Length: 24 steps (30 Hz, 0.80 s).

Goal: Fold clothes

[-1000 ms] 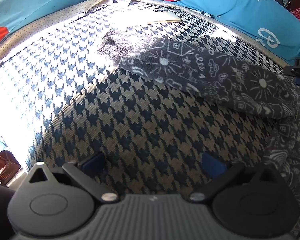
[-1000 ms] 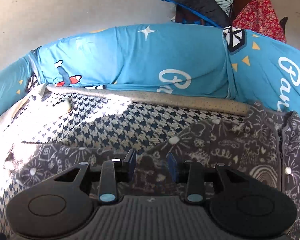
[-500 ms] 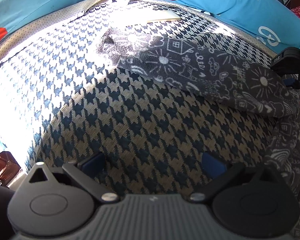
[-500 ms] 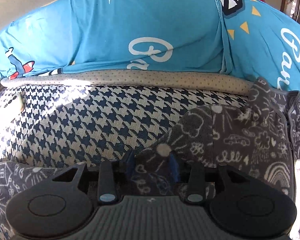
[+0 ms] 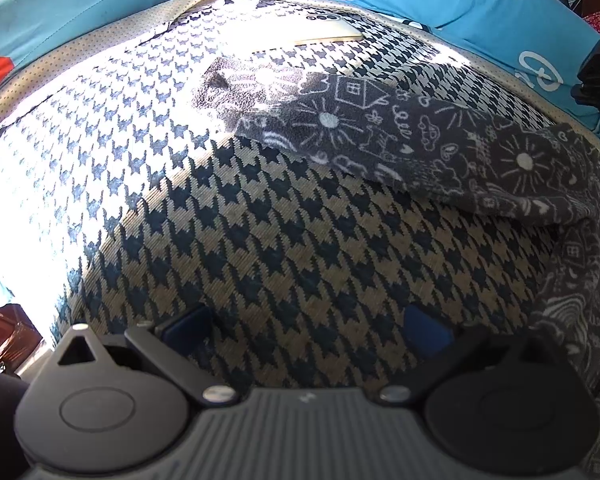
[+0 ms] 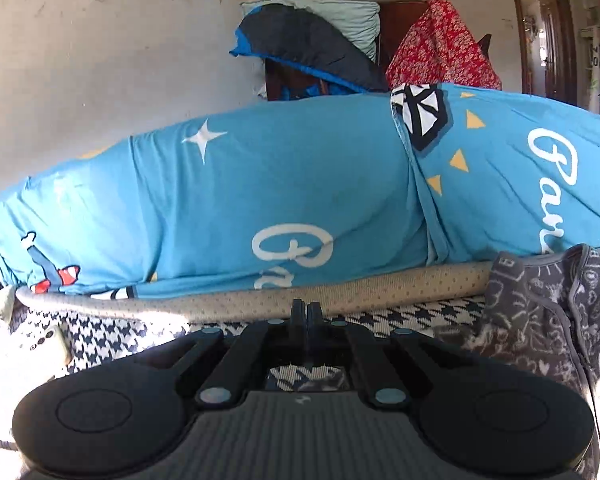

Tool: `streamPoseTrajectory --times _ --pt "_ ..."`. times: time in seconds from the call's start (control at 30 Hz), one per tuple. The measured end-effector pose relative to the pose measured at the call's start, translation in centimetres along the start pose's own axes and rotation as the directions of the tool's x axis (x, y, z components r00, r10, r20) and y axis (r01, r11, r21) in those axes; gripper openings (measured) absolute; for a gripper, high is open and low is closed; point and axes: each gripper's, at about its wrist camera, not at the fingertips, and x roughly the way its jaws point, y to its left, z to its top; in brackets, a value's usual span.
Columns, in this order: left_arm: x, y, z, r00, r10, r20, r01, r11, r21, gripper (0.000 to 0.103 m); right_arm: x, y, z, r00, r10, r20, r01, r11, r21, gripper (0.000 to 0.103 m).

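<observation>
My left tool [image 5: 304, 324] gapes wide over the sofa seat [image 5: 260, 240]. Right tool [image 6: 306, 312] is pinched together; whether on cloth, can't tell. Soft, floppy fleece garment [image 5: 420, 140] sprawls far right; I'd grab its sleeve end.

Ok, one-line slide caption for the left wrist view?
Open left hand-held gripper hovers over houndstooth cover; doodle-print garment's sleeve lies stretched ahead.

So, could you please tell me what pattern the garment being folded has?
Dark grey garment with white doodles: suns, houses, clouds. Clearest in the left wrist view.
</observation>
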Motion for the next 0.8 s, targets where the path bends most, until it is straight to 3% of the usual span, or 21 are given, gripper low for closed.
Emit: streamPoseTrajectory --times 0.37,0.47,0.53,0.6,0.7,0.77,0.8 --pt "-0.1 0.3 0.0 1.000 -0.008 0.003 0.008 1.000 -0.008 0.103 -0.7 1.7 -0.3 0.995 0.093 -0.048 -0.099 0.985 -0.142 0.008" --pt "-0.2 0.1 -0.1 1.000 -0.002 0.004 0.002 1.000 -0.003 0.103 -0.8 1.9 -0.9 0.991 0.099 -0.094 -0.113 0.980 -0.166 0.008" --pt "-0.2 0.1 -0.1 1.000 0.000 0.003 0.000 1.000 0.000 0.103 -0.5 1.7 -1.4 0.986 0.108 -0.128 -0.128 0.979 -0.160 0.014" --pt "-0.1 0.0 -0.2 1.000 0.001 0.004 -0.001 1.000 0.000 0.103 0.1 1.7 -1.9 0.981 0.103 -0.164 -0.130 0.978 -0.161 0.027" --pt "-0.2 0.0 -0.2 1.000 -0.001 0.004 0.001 1.000 -0.002 0.103 1.0 1.9 -2.7 0.975 0.082 -0.204 -0.119 0.977 -0.177 0.027" --pt "-0.1 0.0 -0.2 1.000 0.001 0.004 -0.001 1.000 0.000 0.103 1.1 2.3 -3.3 0.980 0.062 -0.188 -0.102 0.972 -0.211 0.026" --pt "-0.1 0.0 -0.1 1.000 0.002 0.004 -0.002 1.000 0.001 0.103 1.1 2.5 -3.4 0.982 0.056 -0.179 -0.096 0.970 -0.221 0.018"
